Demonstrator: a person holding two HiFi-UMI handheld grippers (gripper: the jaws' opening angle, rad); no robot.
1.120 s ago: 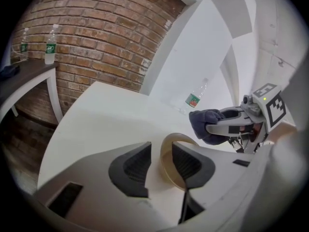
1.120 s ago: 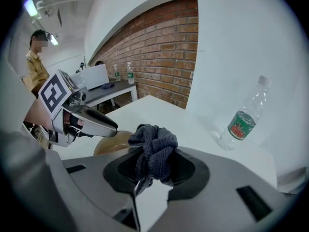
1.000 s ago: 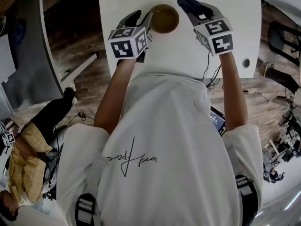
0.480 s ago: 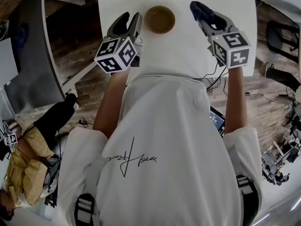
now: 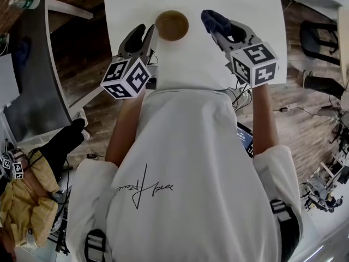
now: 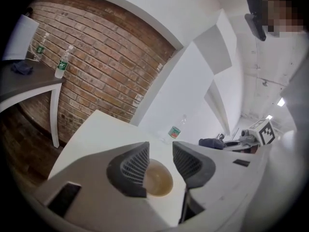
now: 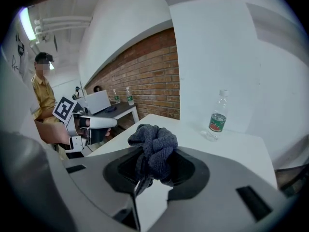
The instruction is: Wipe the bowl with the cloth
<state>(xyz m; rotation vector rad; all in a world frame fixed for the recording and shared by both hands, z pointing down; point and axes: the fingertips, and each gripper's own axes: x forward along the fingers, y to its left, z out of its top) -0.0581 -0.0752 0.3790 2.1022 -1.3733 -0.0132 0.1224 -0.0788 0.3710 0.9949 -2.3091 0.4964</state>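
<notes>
bowl: one, brown, round, opening up, standing on the white table.
cloth: one, dark grey, bunched into a wad.
grippers: two, both raised clear of the tabletop.
left gripper: jaws wide apart, having just closed a little, nothing between the pads. in the left gripper view the bowl shows through the gap, on the table beyond, untouched.
right gripper: jaws clamped on the cloth, which bulges up out of them. it is just right of the bowl and apart from it.
water bottle: one on the white table, upright, green label, at the far end near the white wall.
side bottles: two, upright on a grey side table against the brick wall.
person in a yellow shirt: one, off to the left.
edges: the bowl lies between the two grippers, nearer the table's left edge than its right. the left gripper hangs just inside that left edge, by the near corner.
open room: bare tabletop beyond the bowl and across the right half. wood floor shows on both sides of the table.
</notes>
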